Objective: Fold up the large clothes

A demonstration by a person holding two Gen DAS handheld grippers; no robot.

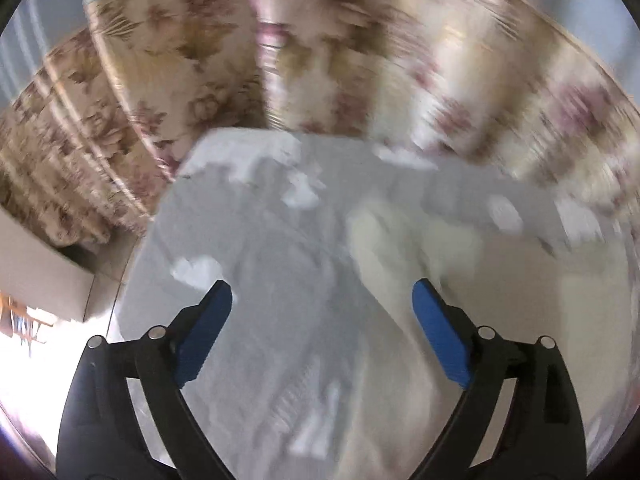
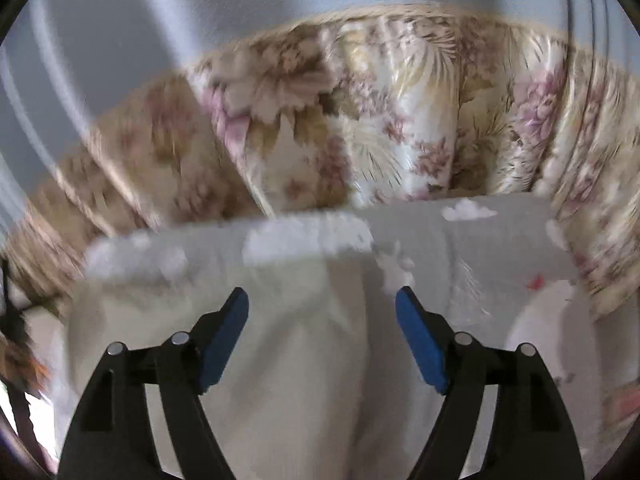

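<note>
The large grey garment with white cloud print and cream lining [image 1: 280,240] lay spread just ahead of and beneath both tools, against the floral beige-and-pink bedcover [image 1: 140,92]. The left gripper [image 1: 322,312] and right gripper [image 2: 322,316] hung spread, holding nothing, probably lining up a grasp.

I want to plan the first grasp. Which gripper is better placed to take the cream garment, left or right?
Probably right. The right gripper is open with the cream garment directly between and beyond its fingers. The left gripper, also open, faces mostly the grey cloud-print sheet; there the garment lies off to its right.
</note>
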